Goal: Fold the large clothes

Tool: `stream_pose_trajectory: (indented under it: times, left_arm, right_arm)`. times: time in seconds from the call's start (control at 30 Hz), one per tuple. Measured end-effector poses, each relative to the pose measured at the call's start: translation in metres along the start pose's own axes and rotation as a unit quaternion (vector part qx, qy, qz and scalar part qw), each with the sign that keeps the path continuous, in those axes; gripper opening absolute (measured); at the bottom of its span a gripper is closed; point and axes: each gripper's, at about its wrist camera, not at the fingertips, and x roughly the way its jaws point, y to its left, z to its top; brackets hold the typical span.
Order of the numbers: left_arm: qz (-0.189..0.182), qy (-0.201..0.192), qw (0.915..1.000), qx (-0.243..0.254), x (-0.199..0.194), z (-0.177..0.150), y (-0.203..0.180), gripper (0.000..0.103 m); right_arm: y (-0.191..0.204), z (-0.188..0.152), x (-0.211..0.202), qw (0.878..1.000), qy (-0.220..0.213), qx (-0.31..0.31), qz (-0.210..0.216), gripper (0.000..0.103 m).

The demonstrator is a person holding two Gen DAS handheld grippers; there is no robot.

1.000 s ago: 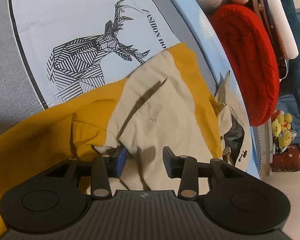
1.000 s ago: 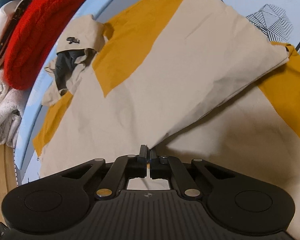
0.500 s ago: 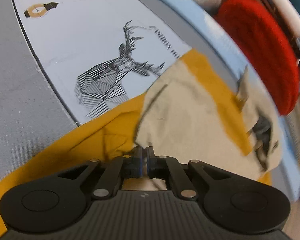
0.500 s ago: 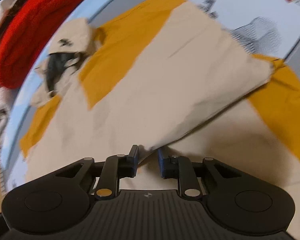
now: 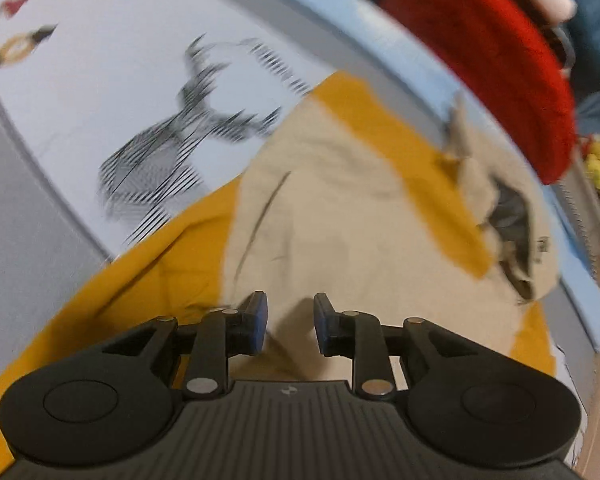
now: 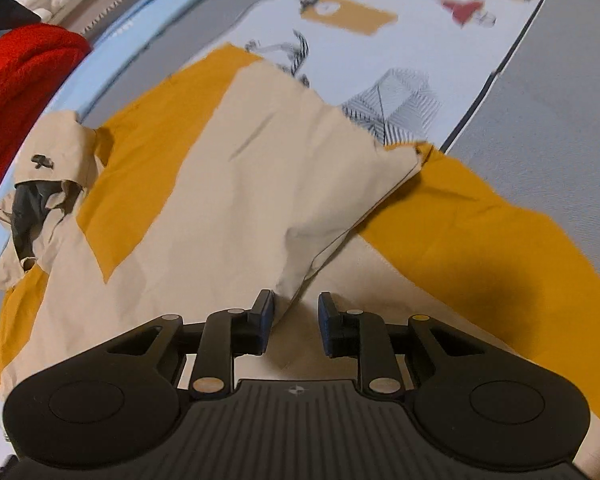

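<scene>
- Beige-and-yellow garment [image 5: 340, 216] lies partly folded on a printed sheet [image 5: 100, 92].
- Left gripper [image 5: 287, 322] is opening over cloth, gripping nothing.
- Right gripper [image 6: 294, 322] stands apart, a fold edge between its jaws, unpinched.

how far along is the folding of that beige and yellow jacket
Done: one beige panel of the jacket is already folded over the body. In hand: nothing gripped; the left claw is opening over the cloth, the right claw stands open. Left: the hood and yellow edges remain spread on the bed sheet.
</scene>
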Motion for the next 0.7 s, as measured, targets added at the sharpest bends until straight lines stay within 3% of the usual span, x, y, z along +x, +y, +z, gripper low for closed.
stream_pose_trajectory:
  times: [0.1, 0.2, 0.27, 0.33, 0.4, 0.5, 0.6, 0.7]
  left_arm:
    - [0.014, -0.019, 0.9997, 0.011, -0.006, 0.002, -0.002, 0.028]
    - [0.013, -0.046, 0.9981, 0.039, -0.016, 0.002, -0.010, 0.031]
    - [0.012, -0.043, 0.9981, 0.042, -0.014, 0.002, -0.010, 0.034]
    - [0.010, -0.016, 0.9997, 0.017, -0.003, 0.002, -0.003, 0.035]
    - [0.008, 0.004, 0.9999, -0.006, 0.002, 0.000, 0.004, 0.035]
    - [0.010, -0.016, 0.9995, 0.024, -0.006, -0.001, -0.005, 0.035]
    - [0.003, -0.040, 0.9980, 0.050, -0.014, -0.002, -0.014, 0.044]
    - [0.001, 0.008, 0.9999, 0.011, 0.000, -0.004, -0.004, 0.044]
  right_arm:
    - [0.013, -0.012, -0.025, 0.998, -0.047, -0.030, -0.001, 0.024]
    - [0.022, -0.014, -0.043, 0.994, -0.086, -0.056, 0.039, 0.027]
    - [0.026, -0.002, -0.041, 0.990, -0.106, -0.069, 0.069, 0.029]
    - [0.027, 0.016, -0.020, 0.990, -0.082, -0.077, 0.082, 0.033]
    - [0.020, 0.031, 0.010, 0.996, -0.030, -0.058, 0.058, 0.032]
    - [0.002, 0.041, 0.033, 0.999, 0.023, -0.018, 0.028, 0.031]
    - [0.008, 0.048, 0.020, 0.999, -0.004, -0.034, 0.034, 0.032]
    - [0.015, 0.052, 0.016, 0.997, -0.025, -0.063, 0.043, 0.034]
